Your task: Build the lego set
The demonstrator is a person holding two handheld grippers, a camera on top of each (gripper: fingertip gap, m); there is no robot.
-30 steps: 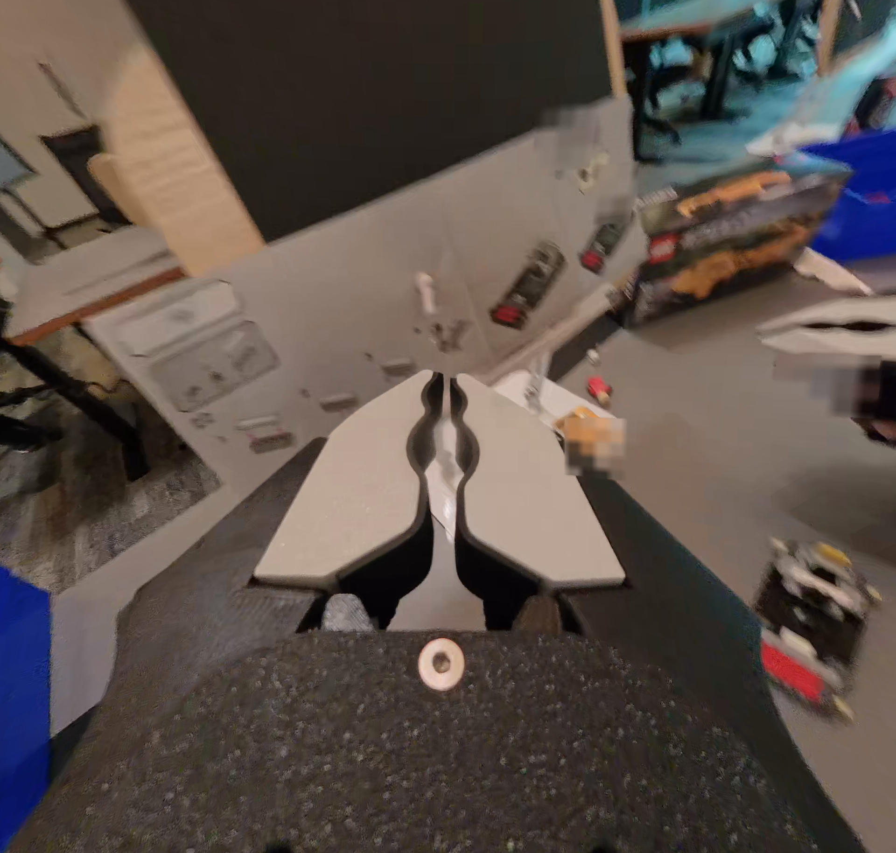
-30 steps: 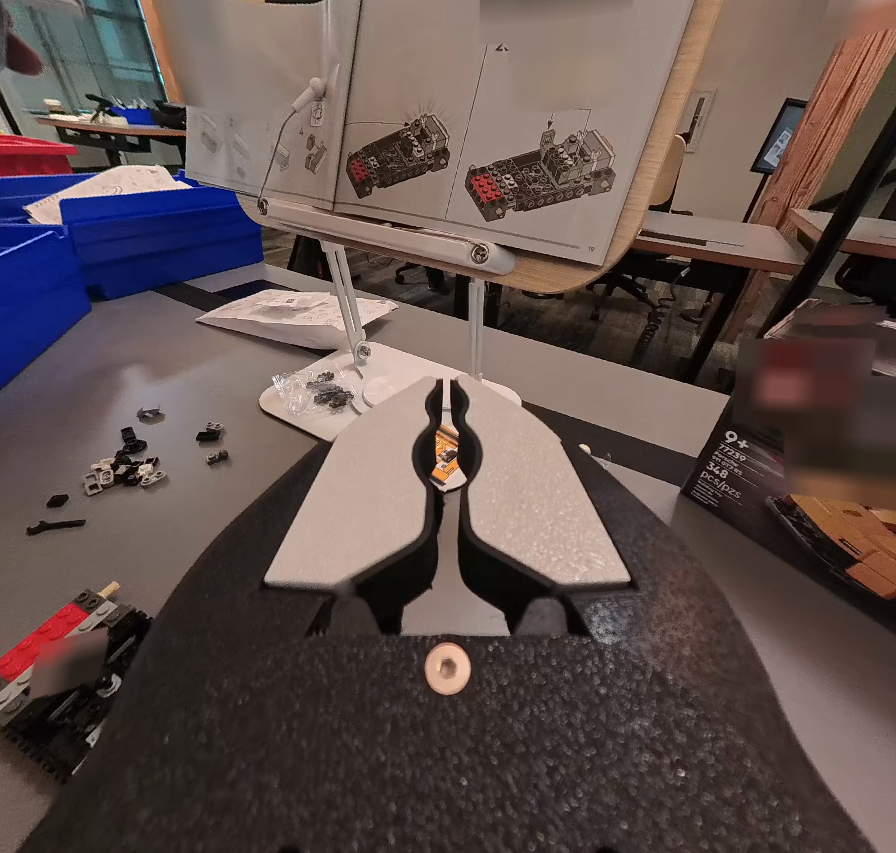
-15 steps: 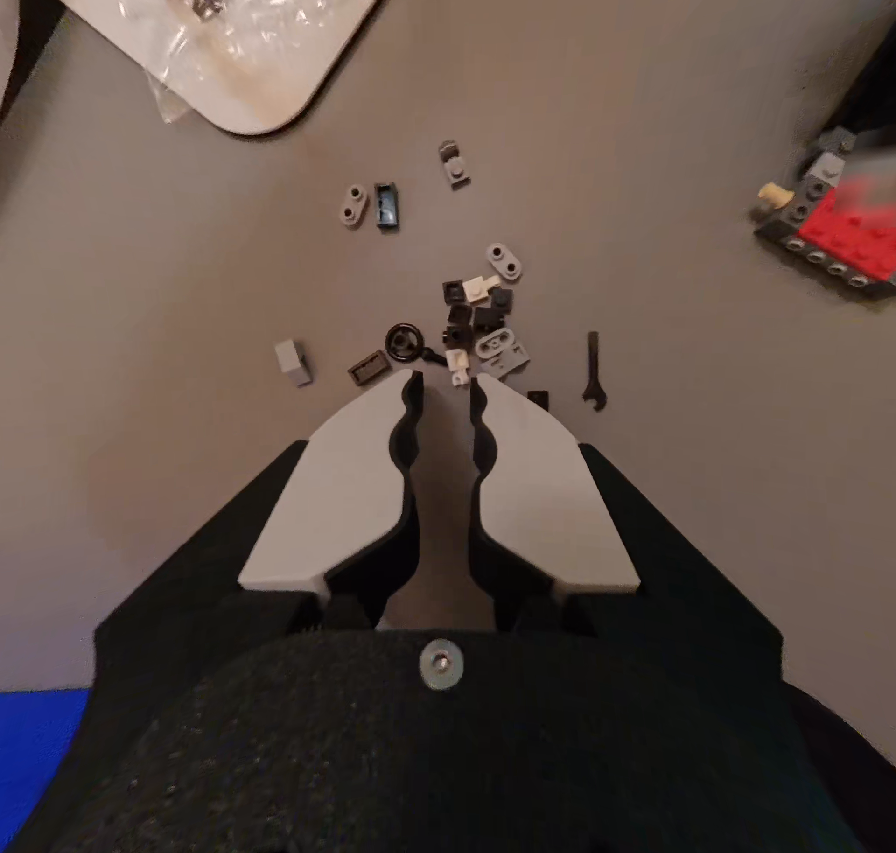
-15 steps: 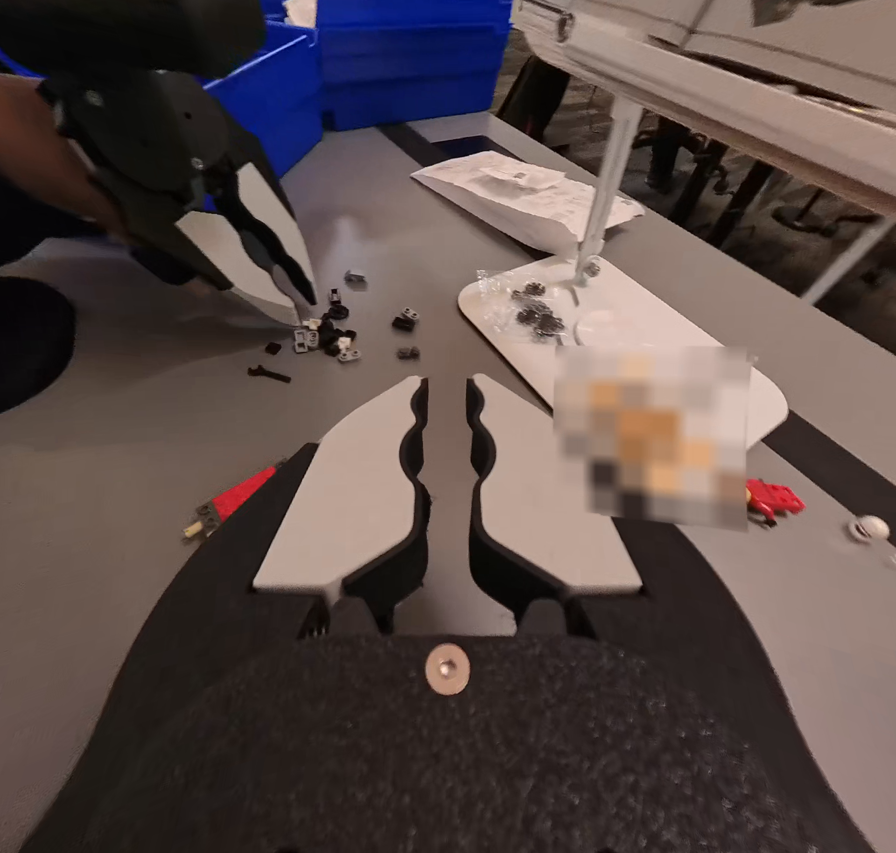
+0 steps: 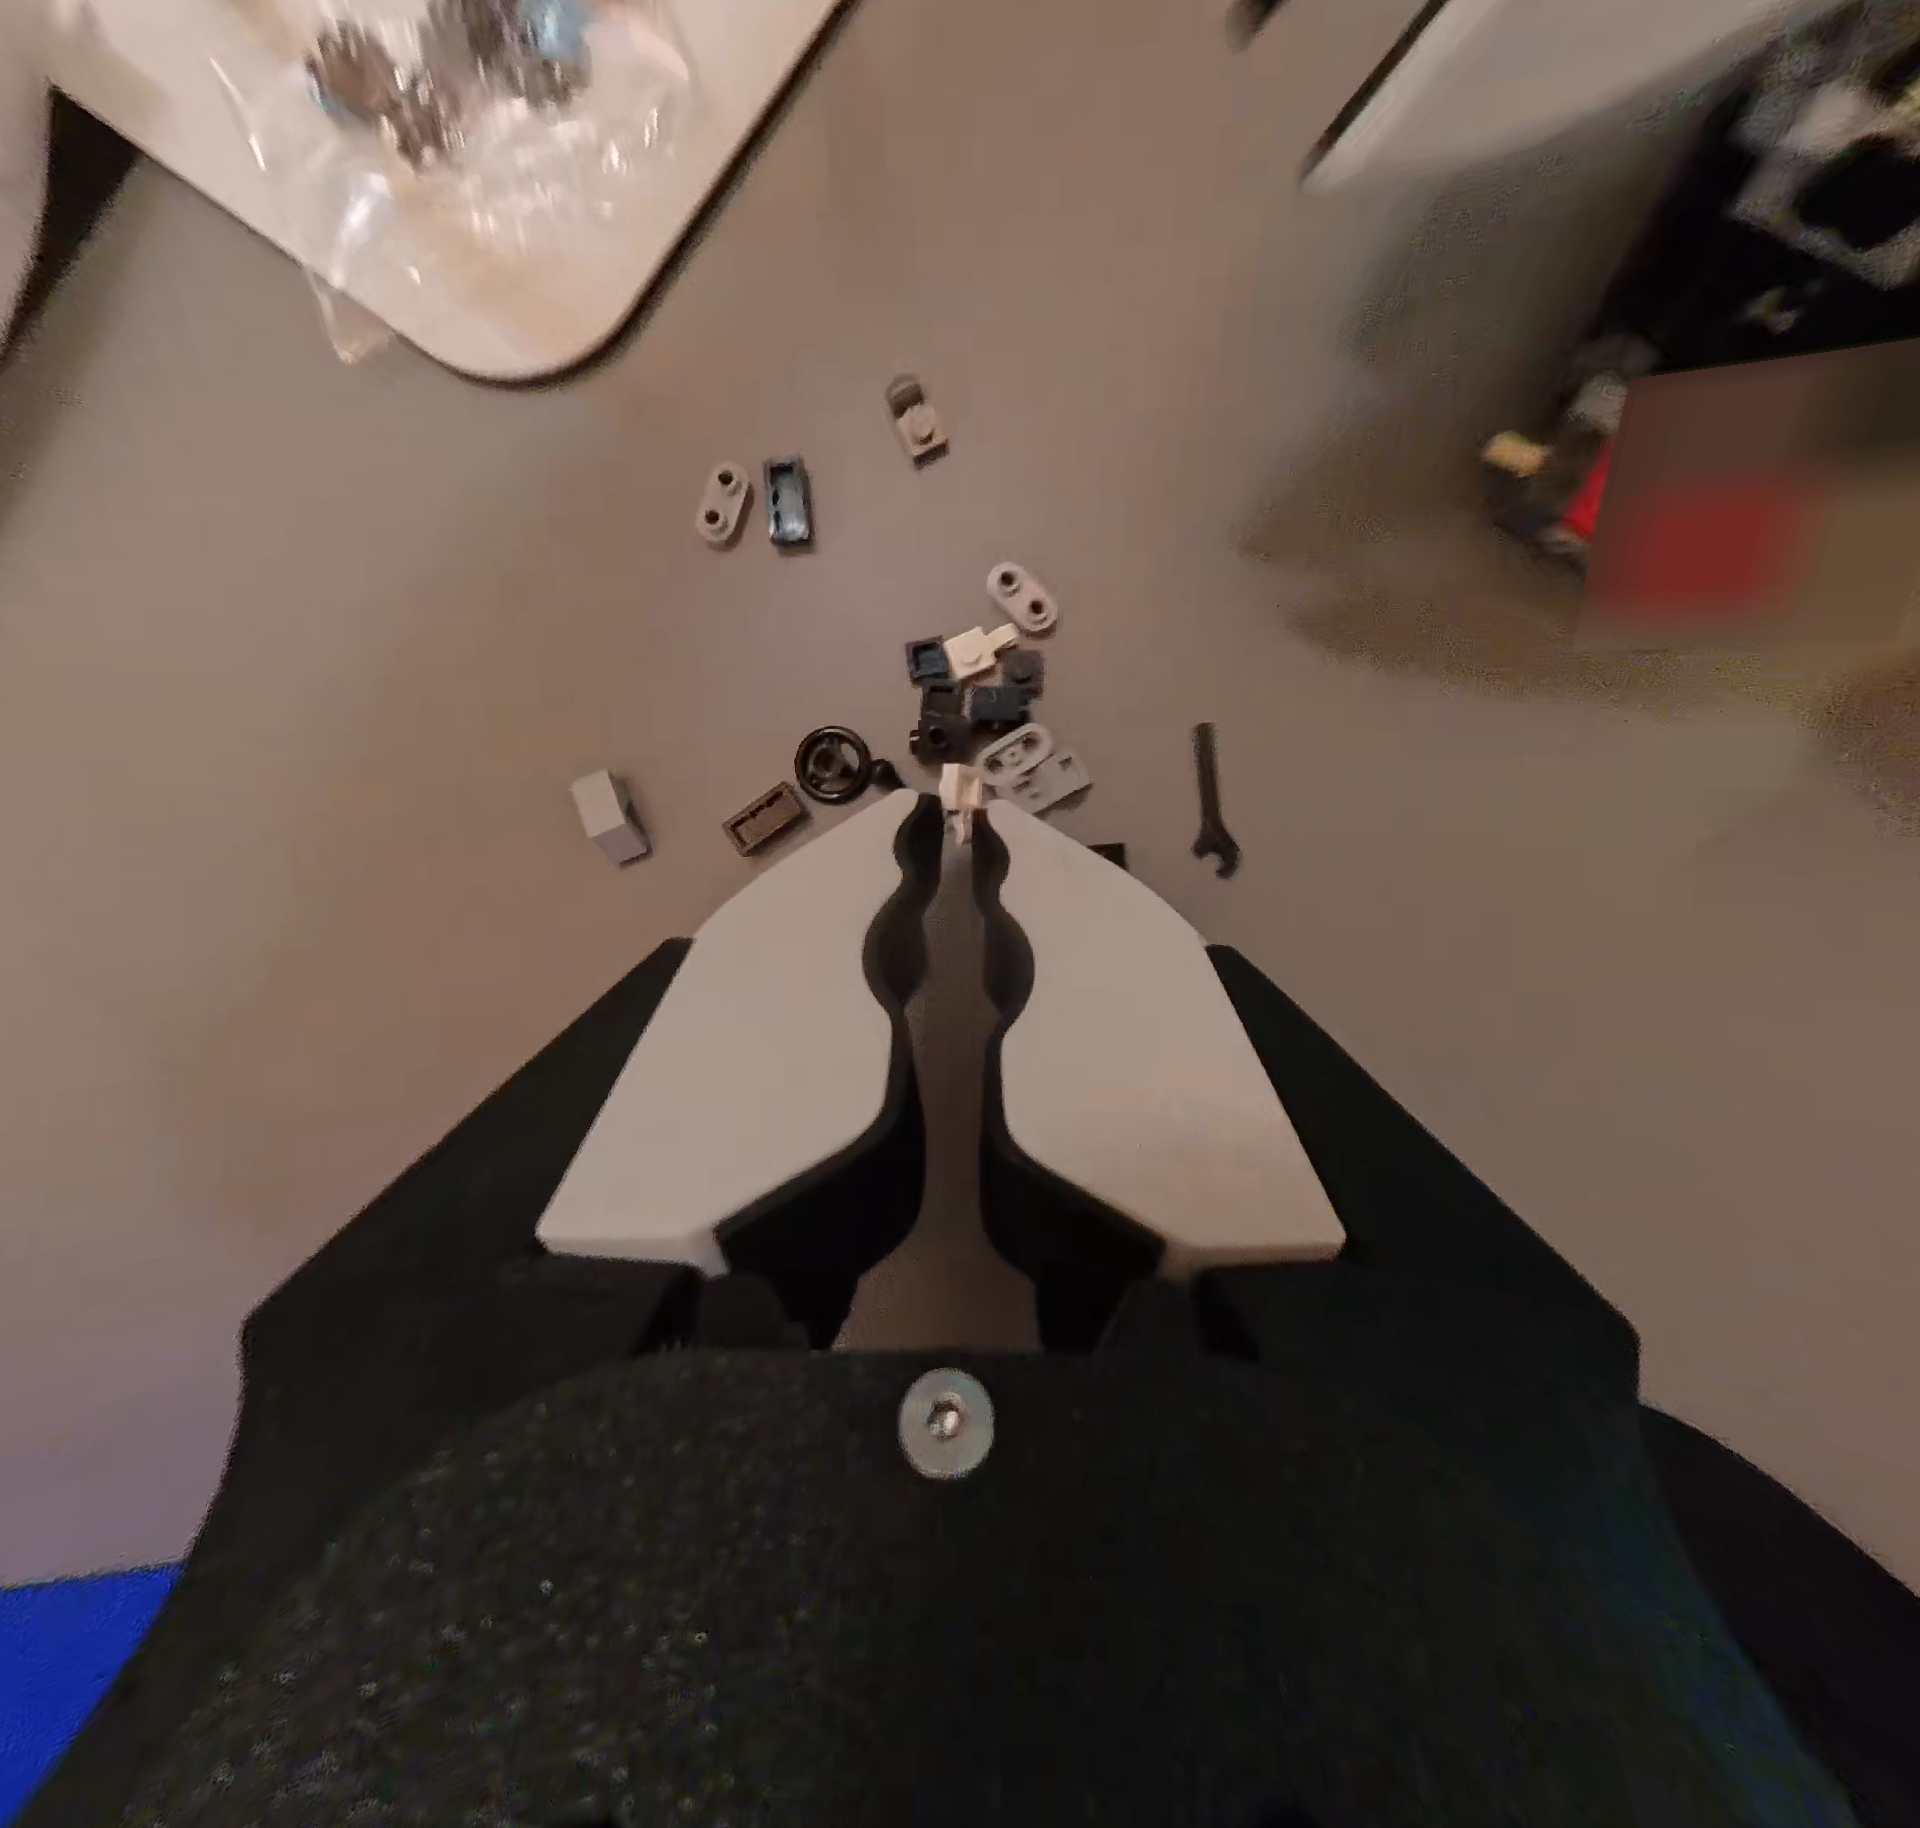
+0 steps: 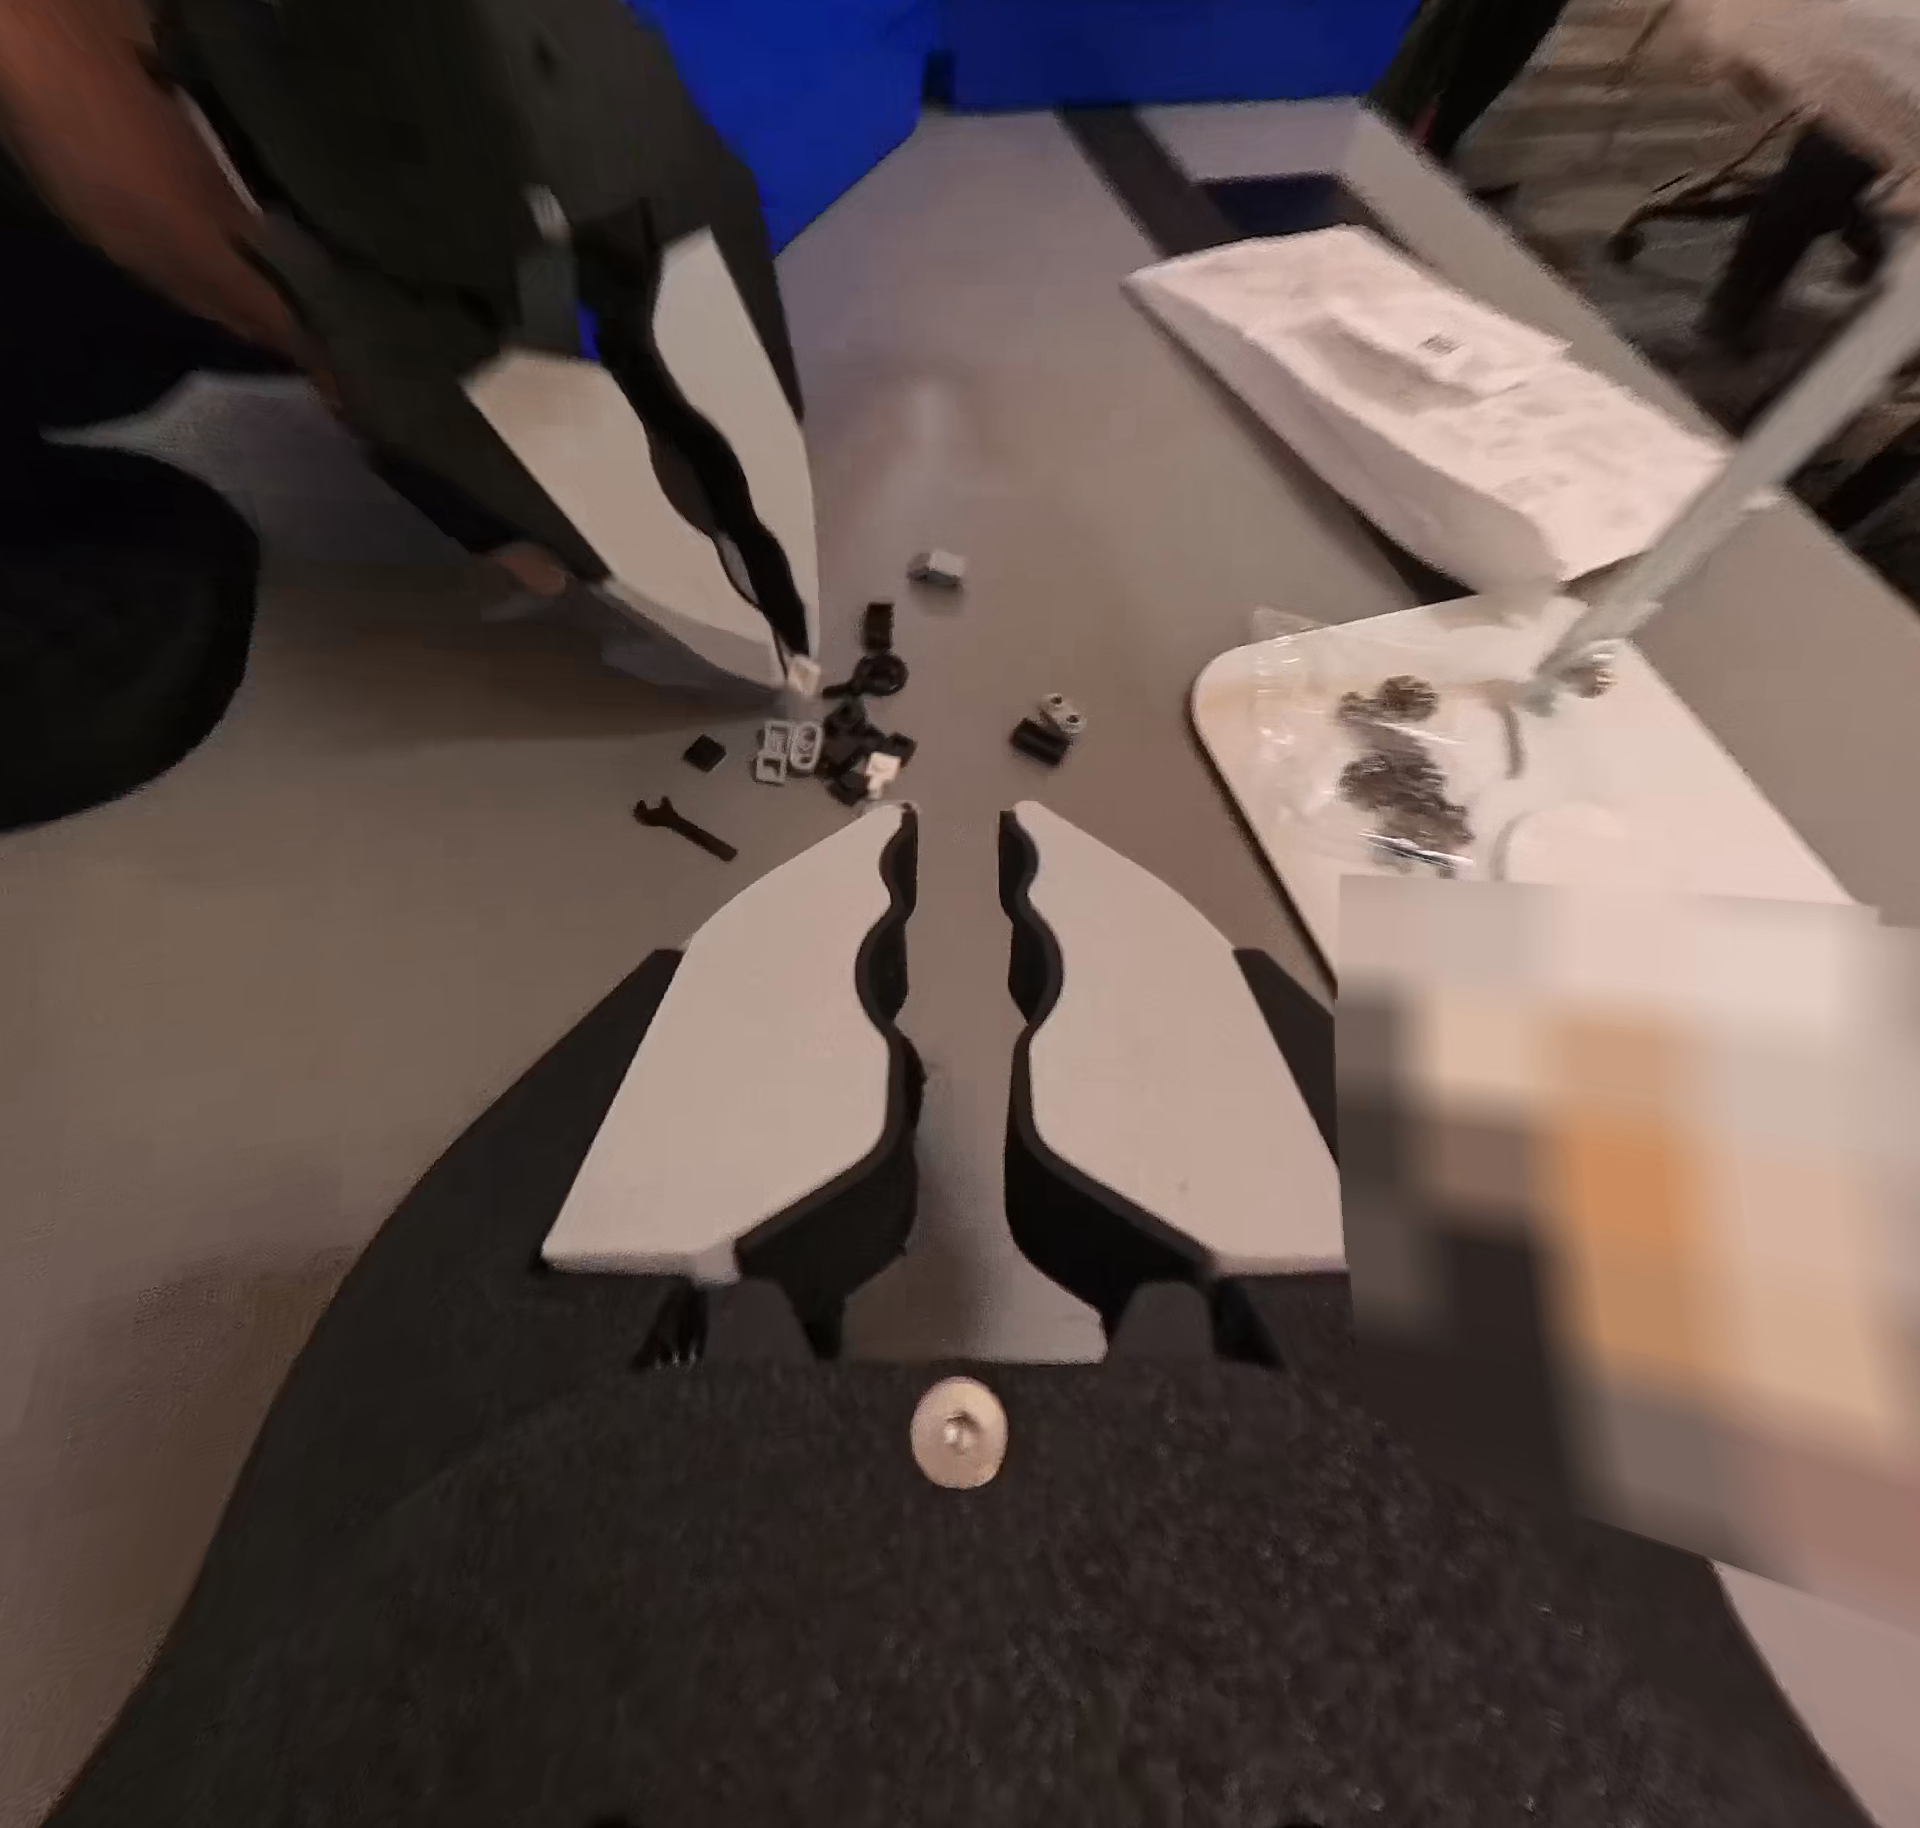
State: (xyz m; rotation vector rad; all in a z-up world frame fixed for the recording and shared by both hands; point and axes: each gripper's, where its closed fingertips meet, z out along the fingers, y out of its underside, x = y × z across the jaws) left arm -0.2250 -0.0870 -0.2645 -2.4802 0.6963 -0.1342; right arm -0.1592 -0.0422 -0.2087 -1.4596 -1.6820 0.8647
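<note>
Grey table point(image 5: 312, 635) carries scattered pieces; left claw point(image 5: 958, 810) pinches a white piece point(image 5: 960, 791), right claw point(image 6: 958, 814) gapes empty.

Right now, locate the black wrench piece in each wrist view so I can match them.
Left wrist view: the wrench lies on the table right of centre, just right of the left gripper tips.
Right wrist view: the wrench lies left of centre, left of the right gripper tips.
Shared landmark: the heap of small parts, beside the wrench in both.
</note>
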